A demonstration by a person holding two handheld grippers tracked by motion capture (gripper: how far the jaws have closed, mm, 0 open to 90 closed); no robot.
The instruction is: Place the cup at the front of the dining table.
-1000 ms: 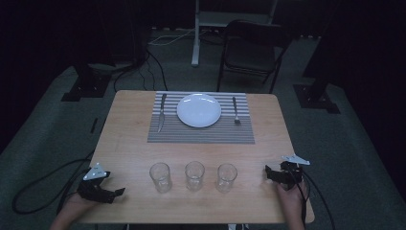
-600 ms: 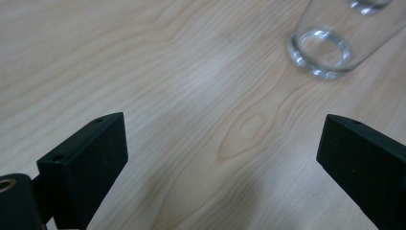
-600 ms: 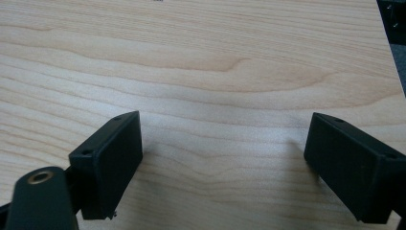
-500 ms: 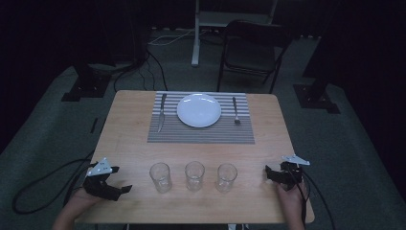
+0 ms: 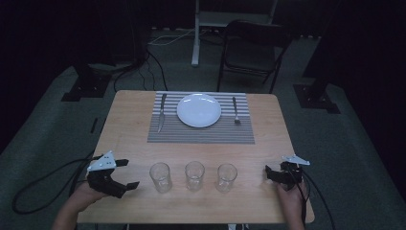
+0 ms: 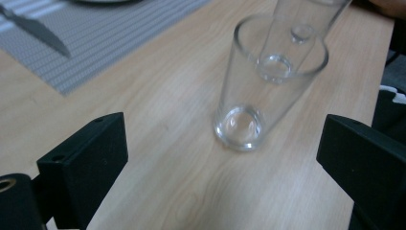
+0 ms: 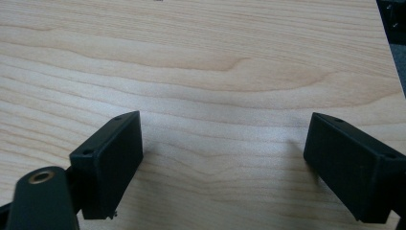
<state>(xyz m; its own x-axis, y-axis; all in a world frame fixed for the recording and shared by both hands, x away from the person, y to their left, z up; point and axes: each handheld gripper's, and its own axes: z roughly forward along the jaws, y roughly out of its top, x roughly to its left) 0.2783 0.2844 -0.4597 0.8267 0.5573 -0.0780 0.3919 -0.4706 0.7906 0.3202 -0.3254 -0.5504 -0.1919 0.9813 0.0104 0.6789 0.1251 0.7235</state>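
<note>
Three clear empty glasses stand in a row near the table's front edge: left glass (image 5: 160, 177), middle glass (image 5: 194, 175), right glass (image 5: 226, 177). My left gripper (image 5: 130, 173) hovers just left of the left glass, open, jaws pointing at it with nothing between them. In the left gripper view (image 6: 220, 124) that glass (image 6: 263, 91) stands upright just beyond the wide jaws, with the middle glass (image 6: 306, 28) behind it. My right gripper (image 5: 268, 175) rests low at the front right, open, a gap away from the right glass. Bare wood lies between the jaws in the right gripper view (image 7: 224, 120).
A striped grey placemat (image 5: 201, 134) lies at the back of the table with a white plate (image 5: 199, 109), a knife (image 5: 162, 111) on its left and a fork (image 5: 235, 109) on its right. A chair (image 5: 251, 52) stands behind the table. Cables trail off both front corners.
My left gripper has lifted off the table and drifted right, toward the left glass. Its jaws stay open. The right gripper and the glasses have not moved.
</note>
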